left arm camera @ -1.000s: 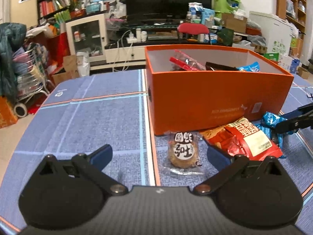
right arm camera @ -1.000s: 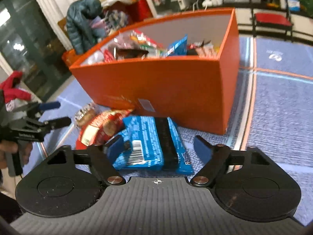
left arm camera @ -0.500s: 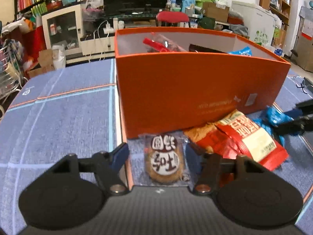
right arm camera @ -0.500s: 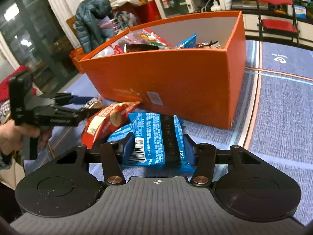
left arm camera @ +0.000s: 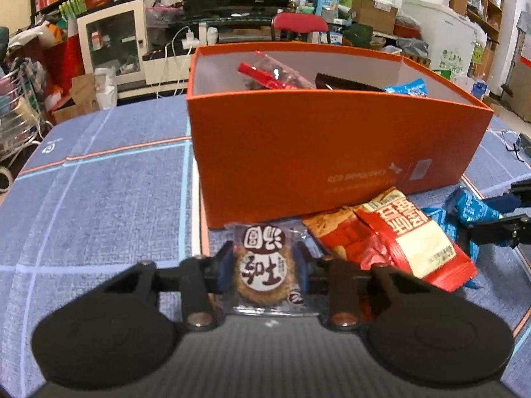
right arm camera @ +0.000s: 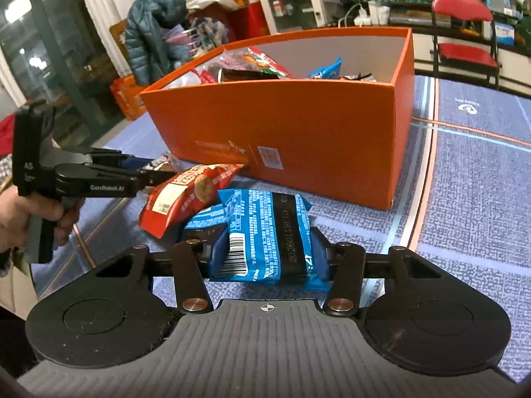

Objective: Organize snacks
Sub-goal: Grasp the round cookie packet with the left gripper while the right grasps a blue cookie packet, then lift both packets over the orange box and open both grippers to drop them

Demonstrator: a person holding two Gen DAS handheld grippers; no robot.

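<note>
We see a counter covered in blue cloth with pale and orange lines, and on it a big orange box already holding several snack packets. Against the box's front wall lies a red snack bag, flat on the cloth, with a second blue packet partly under it, though its edges are hard to make out. The right gripper has its 2 fingers closed in on a blue snack packet, 1 against each side, barcode facing up; the packet sits just in front of the box and touches the red bag's corner. The left gripper has its fingers drawn close on either side of a clear-wrapped round cookie, which rests on the cloth just before the box's near corner and beside the red bag. In the right wrist view a hand holds the left gripper's handle.
</note>
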